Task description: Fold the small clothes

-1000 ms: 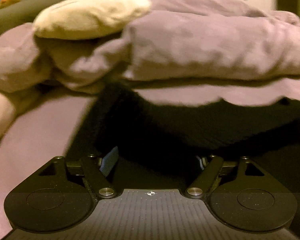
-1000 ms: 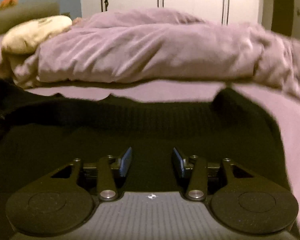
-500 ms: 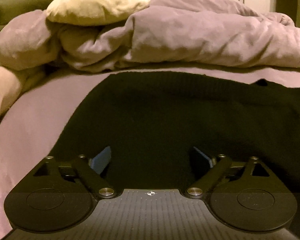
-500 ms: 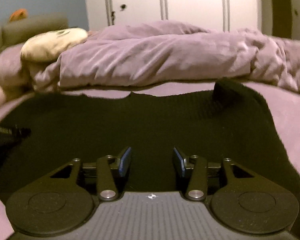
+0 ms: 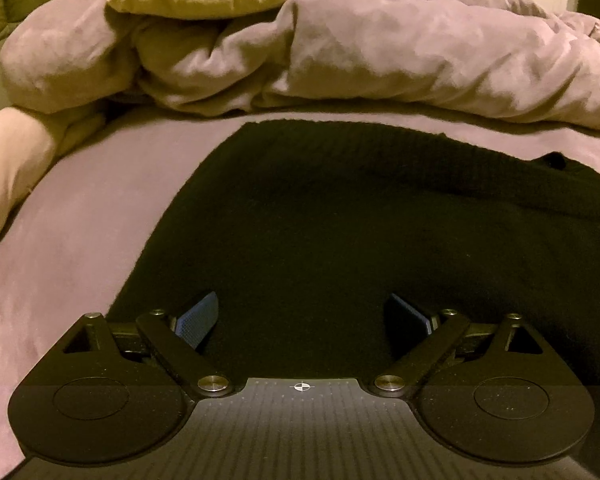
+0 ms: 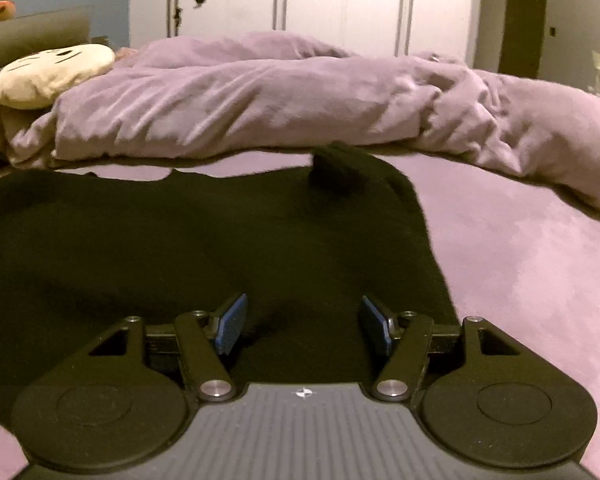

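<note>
A black knitted garment (image 5: 360,220) lies spread flat on the purple bed sheet (image 5: 80,240). In the left wrist view my left gripper (image 5: 302,316) hangs over the garment's near left part, wide open, nothing between its blue pads. The right wrist view shows the same garment (image 6: 200,248) with a raised fold or sleeve (image 6: 340,168) at its far right corner. My right gripper (image 6: 300,324) hovers over the near right part; its jaws are opening and hold nothing.
A bunched purple duvet (image 6: 300,96) runs across the bed behind the garment, with a cream plush cushion (image 6: 48,72) at its left end. White wardrobe doors (image 6: 320,0) stand beyond. Bare sheet (image 6: 532,260) lies right of the garment.
The garment's far edge, lifted and blurred a second ago, now lies flat. My left gripper has opened wider. My right gripper has opened and drawn back towards the near right side.
</note>
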The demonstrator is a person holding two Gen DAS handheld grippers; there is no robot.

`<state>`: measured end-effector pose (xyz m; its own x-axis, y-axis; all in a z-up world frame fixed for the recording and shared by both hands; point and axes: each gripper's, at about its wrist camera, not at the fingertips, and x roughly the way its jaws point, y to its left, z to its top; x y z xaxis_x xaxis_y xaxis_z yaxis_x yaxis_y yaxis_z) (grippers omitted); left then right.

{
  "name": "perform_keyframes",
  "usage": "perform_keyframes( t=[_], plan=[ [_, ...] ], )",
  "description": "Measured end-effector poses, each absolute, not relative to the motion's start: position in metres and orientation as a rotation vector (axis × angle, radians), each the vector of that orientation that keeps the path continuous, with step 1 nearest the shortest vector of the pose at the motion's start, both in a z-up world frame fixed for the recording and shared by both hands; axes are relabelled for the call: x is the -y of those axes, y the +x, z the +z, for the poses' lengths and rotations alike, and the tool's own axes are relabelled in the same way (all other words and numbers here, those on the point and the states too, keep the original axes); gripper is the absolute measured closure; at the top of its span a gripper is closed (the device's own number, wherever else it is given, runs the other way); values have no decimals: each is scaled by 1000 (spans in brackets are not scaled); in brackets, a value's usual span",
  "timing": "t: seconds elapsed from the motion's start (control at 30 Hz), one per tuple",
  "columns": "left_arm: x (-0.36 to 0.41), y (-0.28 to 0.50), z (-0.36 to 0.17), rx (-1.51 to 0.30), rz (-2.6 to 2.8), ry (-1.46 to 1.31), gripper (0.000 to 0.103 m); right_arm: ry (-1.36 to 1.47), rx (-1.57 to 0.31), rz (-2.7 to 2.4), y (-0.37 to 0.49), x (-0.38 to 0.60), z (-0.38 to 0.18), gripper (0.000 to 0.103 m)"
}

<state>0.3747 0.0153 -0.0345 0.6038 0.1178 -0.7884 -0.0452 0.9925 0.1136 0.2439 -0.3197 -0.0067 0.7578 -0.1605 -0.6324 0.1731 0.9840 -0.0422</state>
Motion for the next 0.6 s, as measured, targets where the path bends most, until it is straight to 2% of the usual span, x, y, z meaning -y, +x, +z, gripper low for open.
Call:
perform_keyframes(
  t=[0.23,0.27,0.3,0.5,0.6],
  plan=[
    [-36,374,-30,-978,152,34,6,144,-733,-314,227,348,0,44],
    [-41,372,-29,-988,159,5,6,137,-751,-359,227,349,3,35],
    [-48,367,-28,-994,167,-23,6,143,-758,-393,224,353,6,33],
    [-72,328,-24,-1015,183,-88,6,237,-809,-408,200,371,12,33],
    [-92,311,-20,-1038,225,-182,5,372,-835,-386,192,385,10,32]
  ],
)
